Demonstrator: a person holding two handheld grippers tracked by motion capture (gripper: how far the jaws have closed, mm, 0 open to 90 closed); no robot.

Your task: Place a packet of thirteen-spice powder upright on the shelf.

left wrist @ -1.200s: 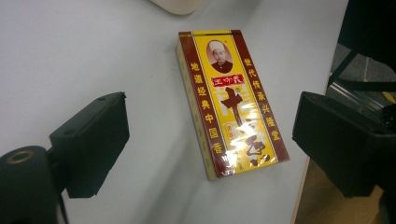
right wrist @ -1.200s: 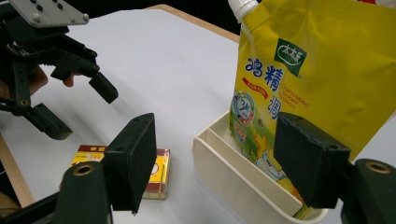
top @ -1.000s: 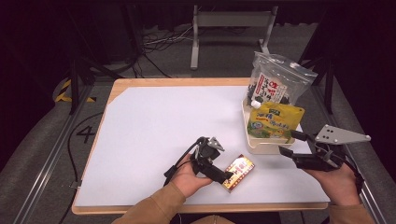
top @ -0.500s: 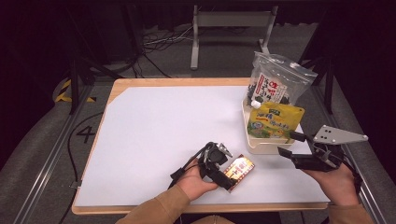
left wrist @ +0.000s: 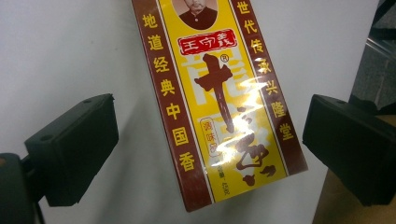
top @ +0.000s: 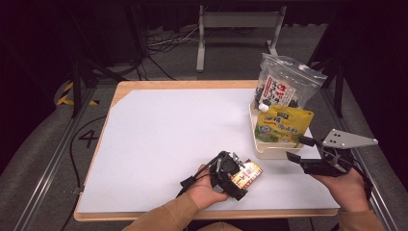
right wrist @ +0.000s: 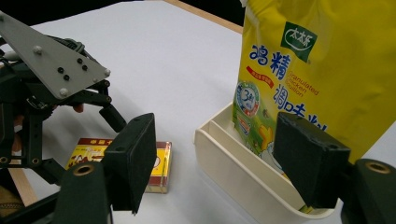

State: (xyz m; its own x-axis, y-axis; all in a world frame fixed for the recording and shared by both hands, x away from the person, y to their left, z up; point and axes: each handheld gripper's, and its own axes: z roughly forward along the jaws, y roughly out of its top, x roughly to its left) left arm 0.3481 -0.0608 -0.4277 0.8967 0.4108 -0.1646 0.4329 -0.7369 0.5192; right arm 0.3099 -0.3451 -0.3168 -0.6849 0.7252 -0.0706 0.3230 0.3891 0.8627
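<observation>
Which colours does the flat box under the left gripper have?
Yellow face with brown borders on the box, clearest in left gripper view.

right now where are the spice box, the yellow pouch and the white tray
spice box (left wrist: pixel 219 107) left gripper view, middle of its yellow front
yellow pouch (top: pixel 284 126) high view, middle of its printed face
white tray (right wrist: pixel 233 161) right gripper view, its near wall

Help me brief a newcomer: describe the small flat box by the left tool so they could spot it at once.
On the white table top, look near the front edge, left of the cream tray that holds upright pouches. The small flat box lies there between the open jaws of the left tool. It alone lies flat: yellow front, brown-red borders, gold Chinese characters, glossy wrap.
</observation>
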